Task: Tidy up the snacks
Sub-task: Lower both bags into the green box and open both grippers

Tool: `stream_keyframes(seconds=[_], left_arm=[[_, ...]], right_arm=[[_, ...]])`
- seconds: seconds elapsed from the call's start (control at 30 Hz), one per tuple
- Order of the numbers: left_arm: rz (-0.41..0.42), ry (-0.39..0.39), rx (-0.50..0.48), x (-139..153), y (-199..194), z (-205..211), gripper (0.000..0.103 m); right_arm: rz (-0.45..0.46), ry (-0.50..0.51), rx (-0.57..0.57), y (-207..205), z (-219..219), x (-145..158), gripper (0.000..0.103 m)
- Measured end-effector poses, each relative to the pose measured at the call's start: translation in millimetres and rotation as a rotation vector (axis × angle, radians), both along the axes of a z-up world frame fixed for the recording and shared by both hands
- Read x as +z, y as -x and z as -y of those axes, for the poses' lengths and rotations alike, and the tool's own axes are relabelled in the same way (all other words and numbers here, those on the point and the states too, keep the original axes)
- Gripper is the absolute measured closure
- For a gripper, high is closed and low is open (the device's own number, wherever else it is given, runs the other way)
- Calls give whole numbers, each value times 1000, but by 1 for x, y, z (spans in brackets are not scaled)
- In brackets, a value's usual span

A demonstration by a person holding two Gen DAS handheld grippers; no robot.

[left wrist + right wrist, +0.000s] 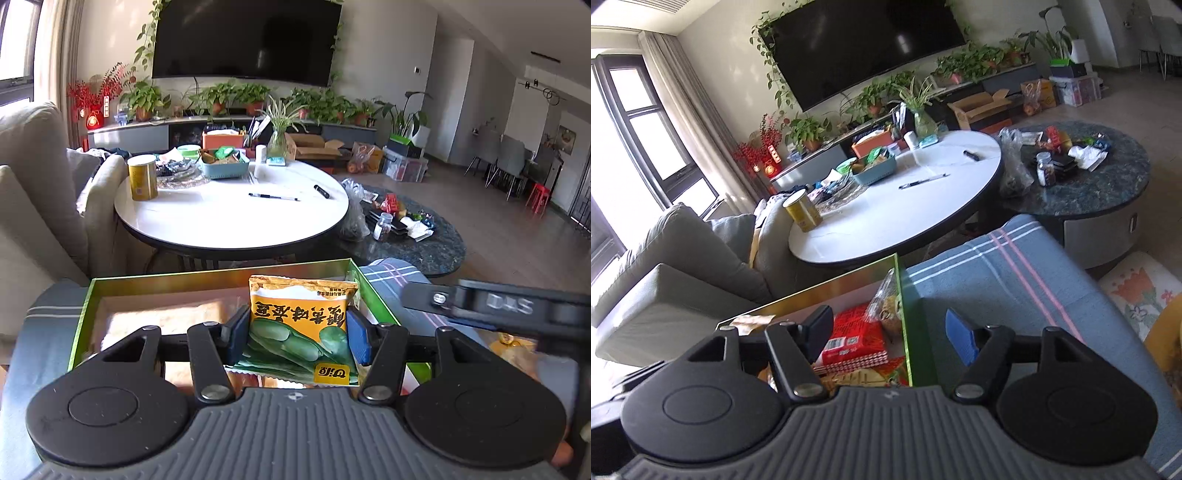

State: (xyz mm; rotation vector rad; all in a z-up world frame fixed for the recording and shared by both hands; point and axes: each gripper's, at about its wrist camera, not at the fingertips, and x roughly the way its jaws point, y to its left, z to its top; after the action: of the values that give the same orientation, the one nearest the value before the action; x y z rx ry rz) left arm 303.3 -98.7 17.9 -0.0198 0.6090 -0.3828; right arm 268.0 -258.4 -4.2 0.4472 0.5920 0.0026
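My left gripper [298, 334] is shut on an orange and green snack packet [301, 317], its blue pads pressing on both sides. The packet hangs over the right part of an open green and gold box [166, 277]. A black part of my right gripper [436, 299] reaches in from the right in the left wrist view. In the right wrist view my right gripper [891, 334] stands open astride the box's green right wall [905, 332], with nothing held. Inside the box lie a red packet [853, 339] and a clear bag of snacks [886, 301].
The box rests on a blue striped cloth [997, 288]. Beyond it stand a white round table [905, 214] with a yellow can [801, 212], pens and a blue basket, and a dark marble table [1089, 192] to the right. A grey sofa [683, 266] fills the left.
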Motion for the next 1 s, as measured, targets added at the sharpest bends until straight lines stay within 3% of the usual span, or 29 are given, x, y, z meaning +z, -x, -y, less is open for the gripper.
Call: stream_keyframes(seconds=[0.2, 0.3, 0.37, 0.7, 1.0], left_arm=[[18, 14, 16, -12, -31, 12, 51], [-17, 69, 26, -14, -38, 6, 38], [-31, 88, 40, -14, -35, 0, 35], [16, 27, 40, -4, 12, -14, 34], [9, -27, 37, -7, 71, -19, 33]], right_arm=[[5, -15, -25, -2, 10, -3, 23], [4, -4, -31, -1, 12, -6, 23], [-2, -6, -28, 0, 13, -9, 23], [-6, 8, 4, 18, 7, -5, 23], [-16, 67, 83, 65, -8, -2, 23]])
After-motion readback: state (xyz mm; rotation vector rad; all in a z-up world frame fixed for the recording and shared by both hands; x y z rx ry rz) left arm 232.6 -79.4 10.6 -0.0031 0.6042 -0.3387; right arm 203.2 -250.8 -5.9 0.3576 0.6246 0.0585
